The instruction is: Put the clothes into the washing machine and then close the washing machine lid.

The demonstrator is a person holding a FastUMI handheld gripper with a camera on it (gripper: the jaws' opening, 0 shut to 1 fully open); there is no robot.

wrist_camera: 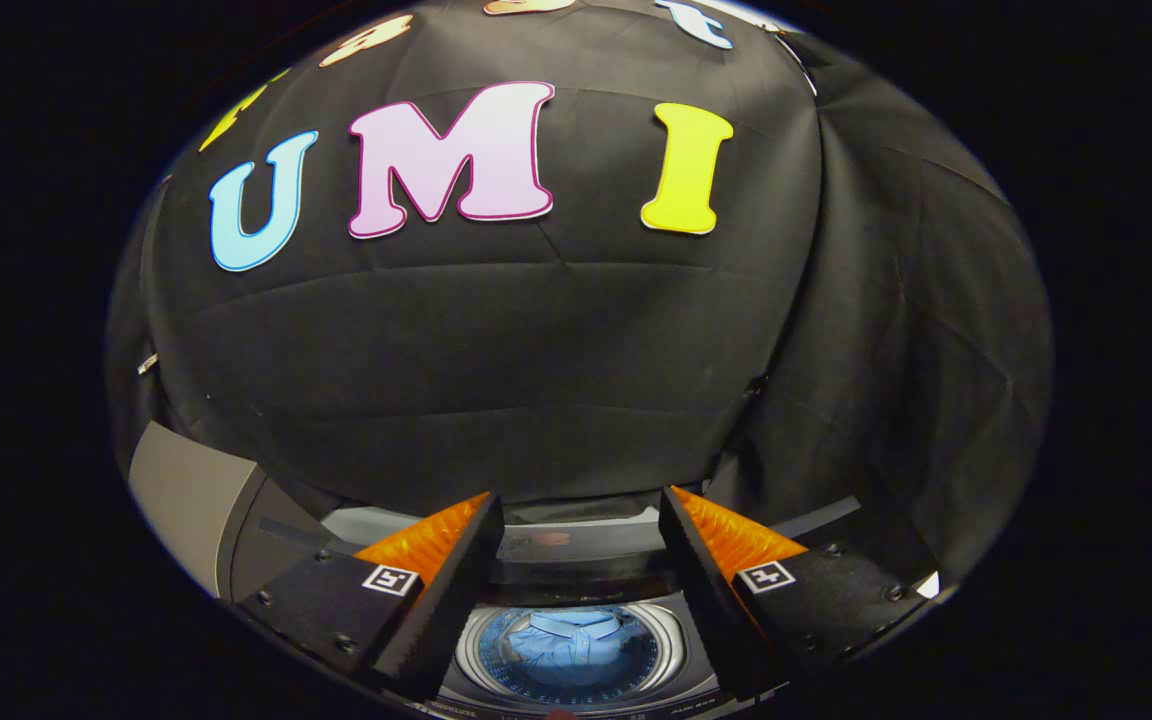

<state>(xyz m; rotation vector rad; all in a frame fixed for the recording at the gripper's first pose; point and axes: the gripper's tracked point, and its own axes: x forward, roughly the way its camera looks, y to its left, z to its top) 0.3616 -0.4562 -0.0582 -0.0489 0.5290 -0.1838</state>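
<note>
The tool hangs wide open with nothing in its grip, and down between its fingers the blue shirt lies inside the drum of the washer, whose lid stands raised just beyond.

The gripper hangs above a top-loading washing machine, its 2 fingers spread apart with nothing between them. Below the gap, at 6 o'clock, the round drum mouth lies uncovered. Blue clothes fill its bottom.
</note>
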